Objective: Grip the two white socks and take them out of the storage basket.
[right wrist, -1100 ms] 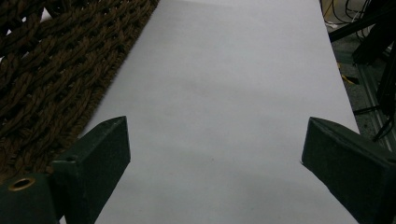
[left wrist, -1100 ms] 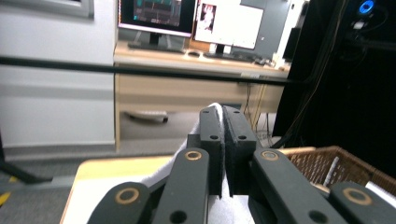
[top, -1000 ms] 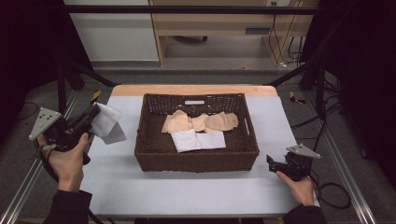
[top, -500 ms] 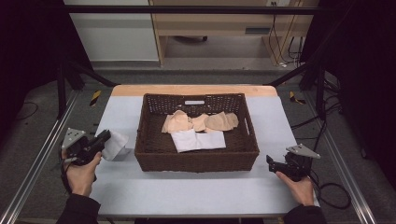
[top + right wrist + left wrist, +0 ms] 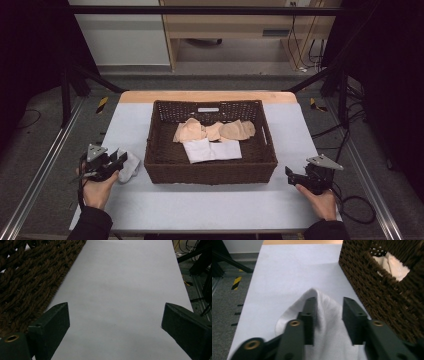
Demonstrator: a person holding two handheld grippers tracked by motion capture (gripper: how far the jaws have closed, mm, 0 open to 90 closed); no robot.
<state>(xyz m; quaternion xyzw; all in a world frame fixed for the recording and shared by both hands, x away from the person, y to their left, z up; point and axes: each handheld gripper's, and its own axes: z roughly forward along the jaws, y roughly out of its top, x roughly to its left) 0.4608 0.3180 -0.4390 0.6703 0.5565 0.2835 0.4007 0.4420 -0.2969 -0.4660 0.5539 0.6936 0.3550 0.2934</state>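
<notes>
White terry-like cloth (image 5: 329,322), a small soft towel, lies heaped on the table at the lower left of the high view, just beside the left wall of the wicker basket (image 5: 210,170); in the left gripper view it rises in a limp peak at the centre of the frame; the left gripper (image 5: 328,315) has just been opening, its jaws now parted with the cloth's fold between them, one pad lying against the fabric but no longer pinching it; I judge the towel light, floppy and not at all fragile, apt to sag and unfold when lifted, so a hold on the raised ridge or on a corner should serve better than a scoop from below, and a firm pinch is needed since thin fabric can slide out; the right gripper (image 5: 115,322) rests at the lower right of the high view, jaws spread wide with bare table between them; the table (image 5: 210,215) is covered in a smooth pale grey sheet, flat and likely offering little friction; inside the basket lie folded white and beige cloths (image 5: 212,140); beyond the table's far wooden edge, at the top of the frame, stand pale cabinets, a dark frame and loose cables on a grey floor.
</notes>
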